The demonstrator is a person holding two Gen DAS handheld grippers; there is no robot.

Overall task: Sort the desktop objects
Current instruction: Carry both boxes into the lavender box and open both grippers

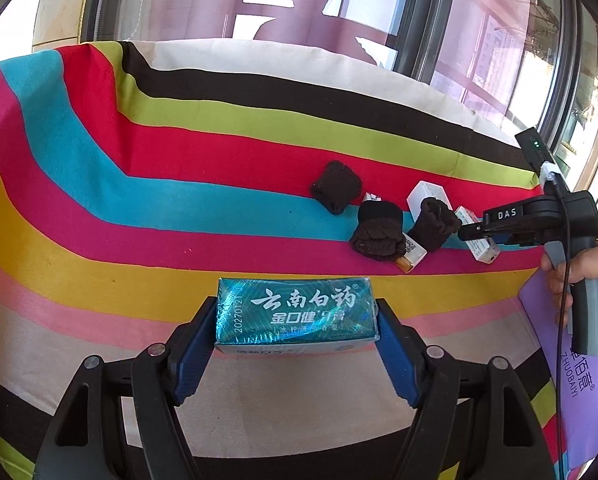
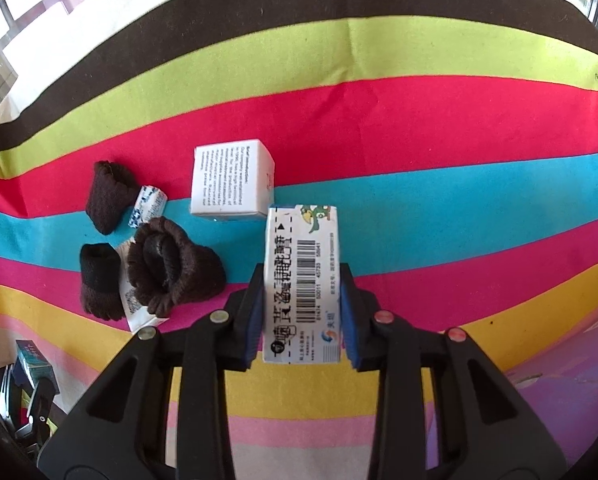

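Jaws of the left gripper [image 1: 295, 354] clamp a teal toothpaste box [image 1: 295, 314] crosswise by its ends, low over the pale near stripes of the striped cloth [image 1: 99, 184] covering the table. Jaws of the right gripper [image 2: 302, 322] press on the long sides of a white barcode box [image 2: 302, 284], held above the cloth. Beyond lie three dark knitted socks [image 2: 175, 270] among small cartons, with a white cube box [image 2: 229, 178] just behind. A purple bag [image 1: 579, 400] lies at the right edge. Farther stripes are bare up to the window [image 1: 379, 0] and pink curtains.
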